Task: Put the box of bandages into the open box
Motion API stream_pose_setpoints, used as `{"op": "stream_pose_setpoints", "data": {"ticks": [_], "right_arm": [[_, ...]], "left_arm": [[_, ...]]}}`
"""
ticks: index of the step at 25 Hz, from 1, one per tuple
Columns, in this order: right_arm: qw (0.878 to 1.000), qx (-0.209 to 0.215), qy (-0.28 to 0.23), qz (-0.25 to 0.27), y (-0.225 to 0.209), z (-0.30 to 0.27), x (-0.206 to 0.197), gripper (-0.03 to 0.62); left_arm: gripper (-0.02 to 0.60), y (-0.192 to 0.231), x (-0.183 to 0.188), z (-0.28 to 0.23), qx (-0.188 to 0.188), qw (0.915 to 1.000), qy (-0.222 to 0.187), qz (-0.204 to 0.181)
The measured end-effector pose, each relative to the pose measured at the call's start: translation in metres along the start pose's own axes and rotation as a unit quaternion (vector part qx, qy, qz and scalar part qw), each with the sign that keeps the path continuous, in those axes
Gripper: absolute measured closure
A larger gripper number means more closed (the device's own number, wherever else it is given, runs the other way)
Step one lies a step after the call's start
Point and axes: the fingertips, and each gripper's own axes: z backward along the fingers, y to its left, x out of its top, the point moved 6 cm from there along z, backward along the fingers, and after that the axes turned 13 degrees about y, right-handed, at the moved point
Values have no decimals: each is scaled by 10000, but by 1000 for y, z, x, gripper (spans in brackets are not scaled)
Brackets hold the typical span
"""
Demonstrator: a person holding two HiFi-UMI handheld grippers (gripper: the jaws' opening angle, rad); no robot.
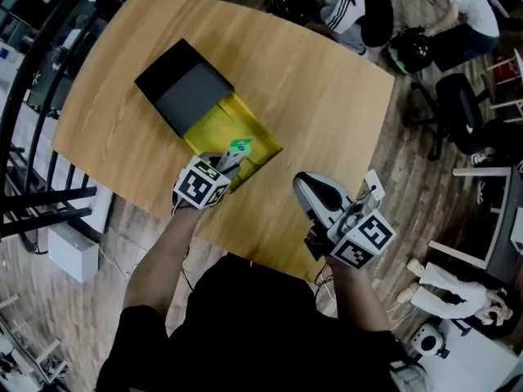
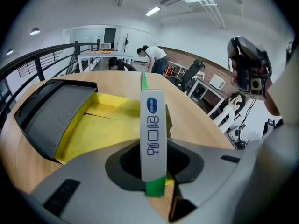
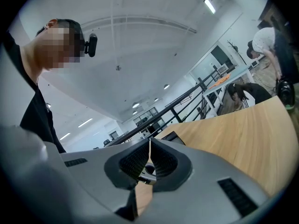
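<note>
We see our left gripper (image 2: pixel 153 171) pinching a slim white cardboard bandage box with blue print and a green end (image 2: pixel 153 134), both pads pressed on its flat sides. The bandage box stands on edge at the near end of the open box, a yellow-lined cardboard box (image 1: pixel 214 129) whose black lid (image 1: pixel 184 88) folds back on its far side. We cannot tell whether the bandage box touches the yellow lining. The open box rests on a light wooden table (image 1: pixel 310 113). Our right gripper (image 3: pixel 149 160) hangs to the right of the open box, well apart from it, with its jaws pressed together on nothing.
</note>
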Motion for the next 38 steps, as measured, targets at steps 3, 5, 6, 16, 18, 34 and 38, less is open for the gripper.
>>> {"op": "stream_pose_setpoints", "data": {"ticks": [3,5,6,16,18,34,38], "right_arm": [[10000,-27,-39,-42,-3,5,0,556],[10000,-16,-69,-45,-5,10,1,556],[10000,-5,-81,-44,-5,12,2,556],[9998,130,-120,-10,-4,21,3,556],[9997,182,-144,37,-1,23,5,556],[9926,596,-42,1054,48,29,32,557],[9888,569,-61,1376,75,24,35,559]], "left_arm": [[478,2,2,-7,-5,9997,229,-64],[471,3,6,-11,-30,9993,361,-100],[469,4,8,-13,-28,9991,414,-105],[385,21,12,10,770,9968,152,114],[385,19,11,18,897,9959,47,139],[390,-27,-13,135,1180,9807,-1467,524],[390,-45,-40,174,1206,9718,-1944,576]]}}
